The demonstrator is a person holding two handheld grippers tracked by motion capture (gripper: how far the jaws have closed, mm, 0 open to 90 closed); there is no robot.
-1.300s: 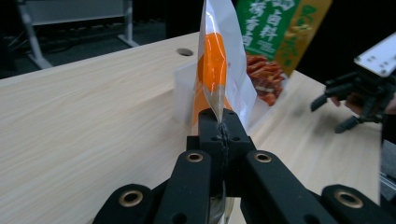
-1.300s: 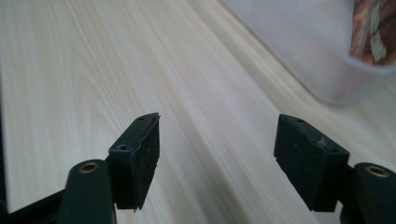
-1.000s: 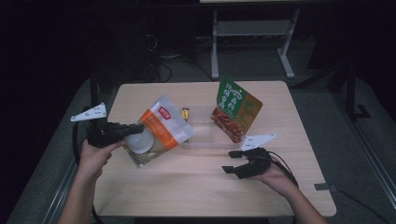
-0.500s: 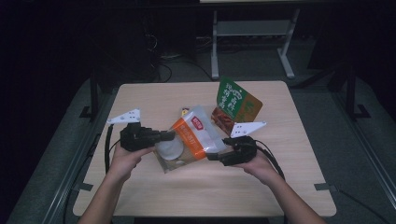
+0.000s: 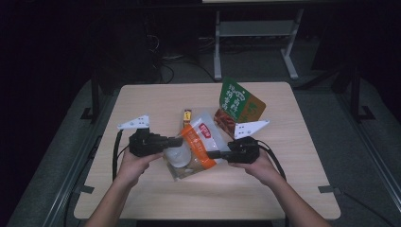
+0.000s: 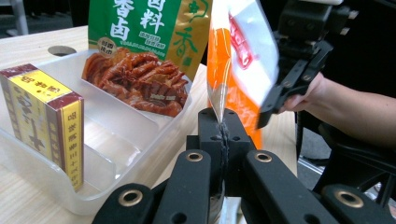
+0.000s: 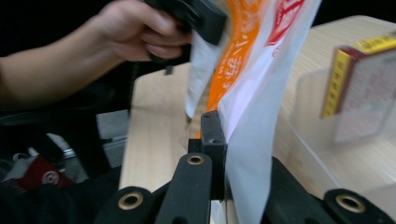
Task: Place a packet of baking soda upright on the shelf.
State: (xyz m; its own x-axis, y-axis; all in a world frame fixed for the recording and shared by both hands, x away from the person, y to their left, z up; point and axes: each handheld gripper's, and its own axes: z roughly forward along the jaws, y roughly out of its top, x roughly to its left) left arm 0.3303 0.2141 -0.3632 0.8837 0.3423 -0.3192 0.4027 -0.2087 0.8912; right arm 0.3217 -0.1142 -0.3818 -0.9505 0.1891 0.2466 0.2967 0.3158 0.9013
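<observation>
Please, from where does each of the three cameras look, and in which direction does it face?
High view: above the person's side, facing forward and down on the table; both forearms show.
Left gripper view: on the left gripper, facing the clear tray; its jaws show.
Right gripper view: on the right gripper, facing the left hand.
All share the orange-and-white bag, pinched by both.

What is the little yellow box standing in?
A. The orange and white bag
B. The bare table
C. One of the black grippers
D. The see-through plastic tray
D: the yellow box stands upright inside a compartment of the clear plastic tray, beside the green snack bag.
</observation>
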